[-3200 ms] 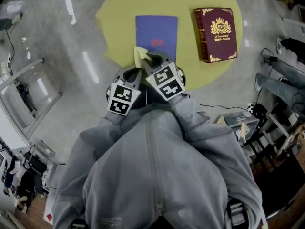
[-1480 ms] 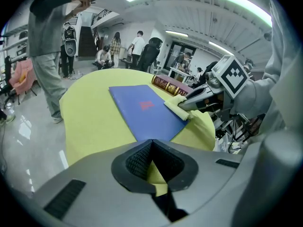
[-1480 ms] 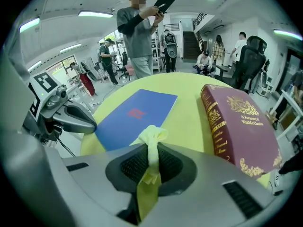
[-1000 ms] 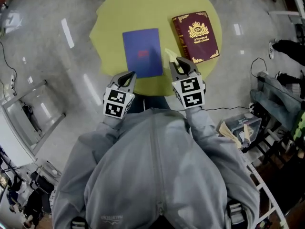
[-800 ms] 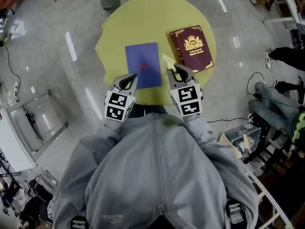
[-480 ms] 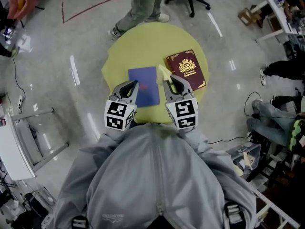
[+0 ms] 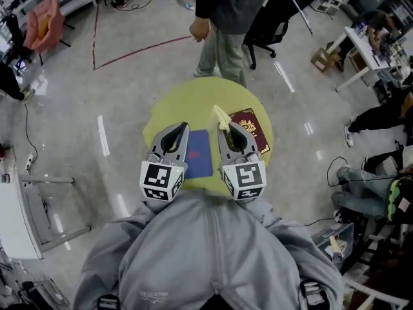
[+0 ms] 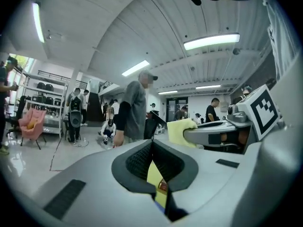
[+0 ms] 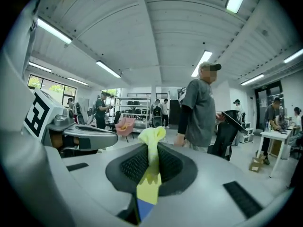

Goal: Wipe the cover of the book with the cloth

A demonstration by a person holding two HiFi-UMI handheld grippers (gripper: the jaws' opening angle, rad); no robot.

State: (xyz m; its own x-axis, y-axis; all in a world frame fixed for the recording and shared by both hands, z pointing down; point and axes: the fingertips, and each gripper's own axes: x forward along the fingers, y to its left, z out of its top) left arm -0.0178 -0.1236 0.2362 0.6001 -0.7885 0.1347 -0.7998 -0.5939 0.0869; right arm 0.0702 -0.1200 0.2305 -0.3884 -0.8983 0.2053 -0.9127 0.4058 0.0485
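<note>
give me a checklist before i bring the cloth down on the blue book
1. Yellow cloth clamped in right gripper: ok.
2. Left gripper shut and empty: ok.
3. Blue book flat on yellow table: ok.
4. Cloth touching the cover: not ok, both grippers aim out across the room.
5. Red book apart from blue book: ok.
6. Table's far edge free of people: not ok, a person stands there.

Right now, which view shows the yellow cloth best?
Right gripper view: the yellow cloth stands pinched in the shut right tool. Head view shows only its tip; left gripper view shows one corner.
</note>
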